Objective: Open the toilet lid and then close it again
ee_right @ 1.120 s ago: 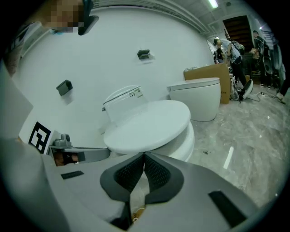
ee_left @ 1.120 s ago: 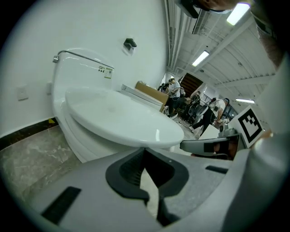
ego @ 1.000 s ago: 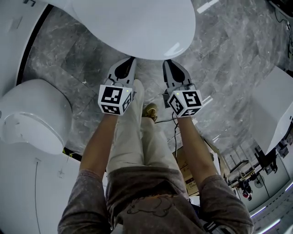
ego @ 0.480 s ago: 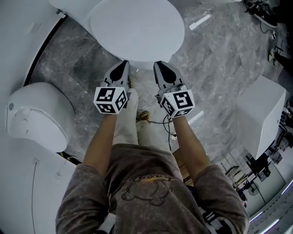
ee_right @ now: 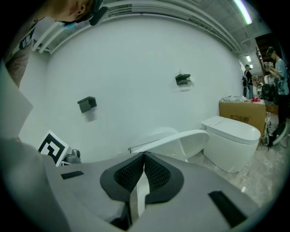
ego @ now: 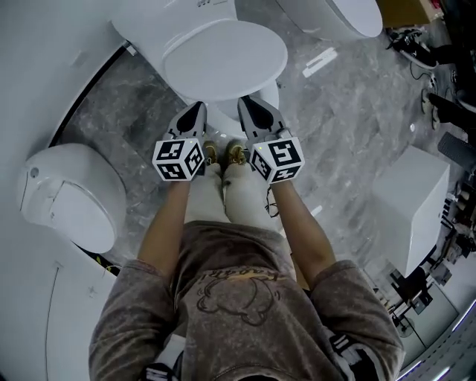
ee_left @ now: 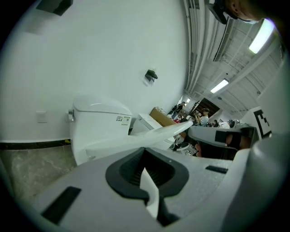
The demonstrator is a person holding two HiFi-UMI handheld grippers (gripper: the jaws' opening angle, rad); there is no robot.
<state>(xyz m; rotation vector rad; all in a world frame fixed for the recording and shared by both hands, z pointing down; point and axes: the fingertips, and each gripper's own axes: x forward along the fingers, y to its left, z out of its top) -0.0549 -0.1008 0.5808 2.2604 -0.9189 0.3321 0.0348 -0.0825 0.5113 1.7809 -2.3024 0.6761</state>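
Toilet lid [ego: 223,58] sits far-ctr in the scene, over the bowl [ego: 262,95], hinged at the tank [ego: 175,16] on its far side. In the gripper views it slants up a bit from hinge to near rim, so prob. partway raised rather than flat, though the wide lens makes that hard to be sure of. Left gripper [ego: 195,111] and right gripper [ego: 248,104] are side by side at the lid's near rim, one toward its left, one toward its right, both pointing far and somewhat down. Both are clenched: left fingers [ee_left: 129,168] meet w/ nothing btwn them, same for the right fingers [ee_right: 156,174], so no grasp on the lid. Whether the tips touch the rim's underside I can't tell; from the head view they're right at it. Judgement: the step in hand is the opening, early on, w/ the lid nudged from below by closed tips, not pinched. Next move calls for carrying the near rim up and away in an arc about the hinge till the lid leans on the tank, tips kept level so it doesn't twist. Then reverse: draw it forward and lower slowly, no slam. Risk: the smooth rim slips off the tips. Another toilet [ego: 67,197] stands at the left, well apart, on the grey floor [ego: 349,119].
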